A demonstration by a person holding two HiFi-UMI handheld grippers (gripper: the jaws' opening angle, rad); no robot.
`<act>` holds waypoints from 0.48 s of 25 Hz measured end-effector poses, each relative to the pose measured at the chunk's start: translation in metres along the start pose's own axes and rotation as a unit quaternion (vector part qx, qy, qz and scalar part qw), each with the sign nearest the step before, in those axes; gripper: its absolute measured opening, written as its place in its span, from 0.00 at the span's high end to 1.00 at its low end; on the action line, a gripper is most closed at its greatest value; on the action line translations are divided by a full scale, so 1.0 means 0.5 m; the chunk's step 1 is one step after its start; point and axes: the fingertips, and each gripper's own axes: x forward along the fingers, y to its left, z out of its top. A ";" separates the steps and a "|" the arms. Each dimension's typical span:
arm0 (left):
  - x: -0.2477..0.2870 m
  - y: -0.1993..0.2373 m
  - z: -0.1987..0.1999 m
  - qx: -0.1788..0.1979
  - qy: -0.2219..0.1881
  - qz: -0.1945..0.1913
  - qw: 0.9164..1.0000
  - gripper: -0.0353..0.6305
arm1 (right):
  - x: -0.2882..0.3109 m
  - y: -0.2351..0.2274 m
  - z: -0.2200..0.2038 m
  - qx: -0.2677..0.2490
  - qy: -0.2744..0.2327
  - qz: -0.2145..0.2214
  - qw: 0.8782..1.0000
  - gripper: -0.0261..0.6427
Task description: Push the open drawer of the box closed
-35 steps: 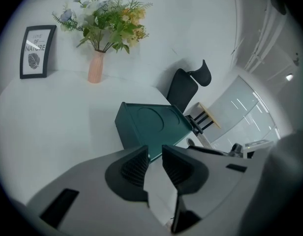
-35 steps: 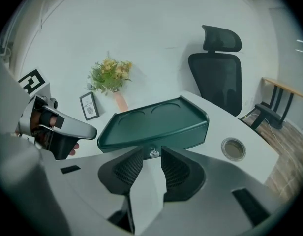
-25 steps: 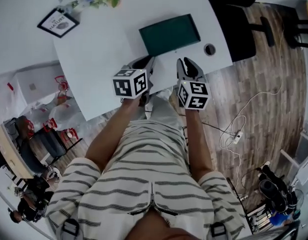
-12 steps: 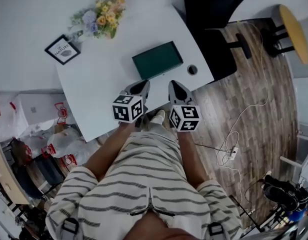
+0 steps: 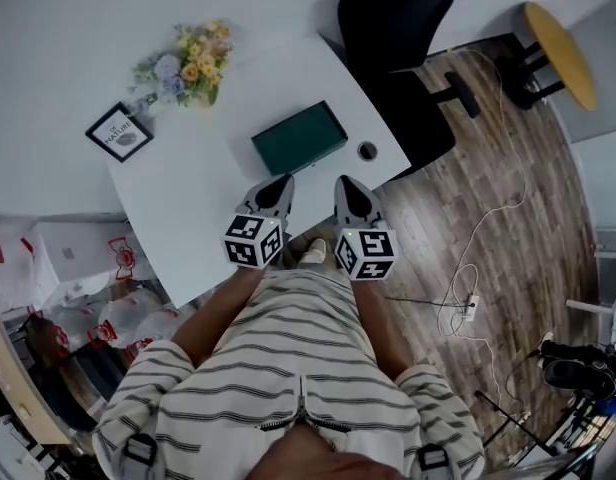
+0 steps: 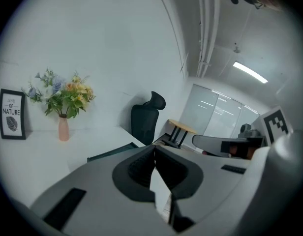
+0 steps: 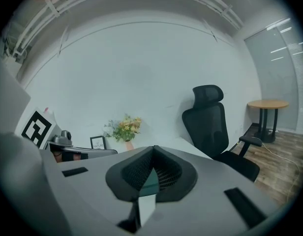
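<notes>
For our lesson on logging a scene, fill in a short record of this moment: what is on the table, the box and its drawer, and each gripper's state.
table: white
box: green, flat, on the table ahead of both grippers
drawer: cannot tell whether it is open
flowers: at the far side, beside a picture
chair: black, beyond the table
left gripper: shut, empty
right gripper: shut, empty
contact: neither gripper touches the box
</notes>
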 end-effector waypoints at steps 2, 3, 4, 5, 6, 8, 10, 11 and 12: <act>-0.001 -0.009 0.011 0.018 -0.010 -0.003 1.000 0.95 | -0.005 -0.001 0.005 -0.008 -0.006 -0.003 1.000 0.97; -0.002 -0.013 0.016 0.027 -0.013 -0.005 1.000 0.95 | -0.008 -0.002 0.007 -0.012 -0.009 -0.004 1.000 0.97; -0.001 -0.017 0.019 0.034 -0.017 -0.006 0.999 0.95 | -0.010 -0.004 0.009 -0.013 -0.011 -0.006 1.000 0.97; -0.001 -0.021 0.023 0.041 -0.020 -0.008 0.999 0.95 | -0.012 -0.006 0.010 -0.013 -0.014 -0.006 1.000 0.97; -0.001 -0.023 0.026 0.047 -0.023 -0.011 0.999 0.95 | -0.014 -0.007 0.011 -0.012 -0.016 -0.007 1.000 0.97; 0.000 -0.028 0.033 0.059 -0.028 -0.016 0.998 0.95 | -0.019 -0.010 0.013 -0.010 -0.021 -0.008 1.000 0.97; 0.003 -0.031 0.042 0.069 -0.034 -0.018 0.997 0.95 | -0.023 -0.014 0.016 -0.008 -0.026 -0.009 1.000 0.97; 0.005 -0.032 0.046 0.074 -0.037 -0.018 0.996 0.95 | -0.023 -0.016 0.017 -0.006 -0.028 -0.010 1.000 0.97; 0.006 -0.033 0.050 0.079 -0.039 -0.018 0.996 0.95 | -0.024 -0.018 0.019 -0.005 -0.031 -0.010 0.999 0.97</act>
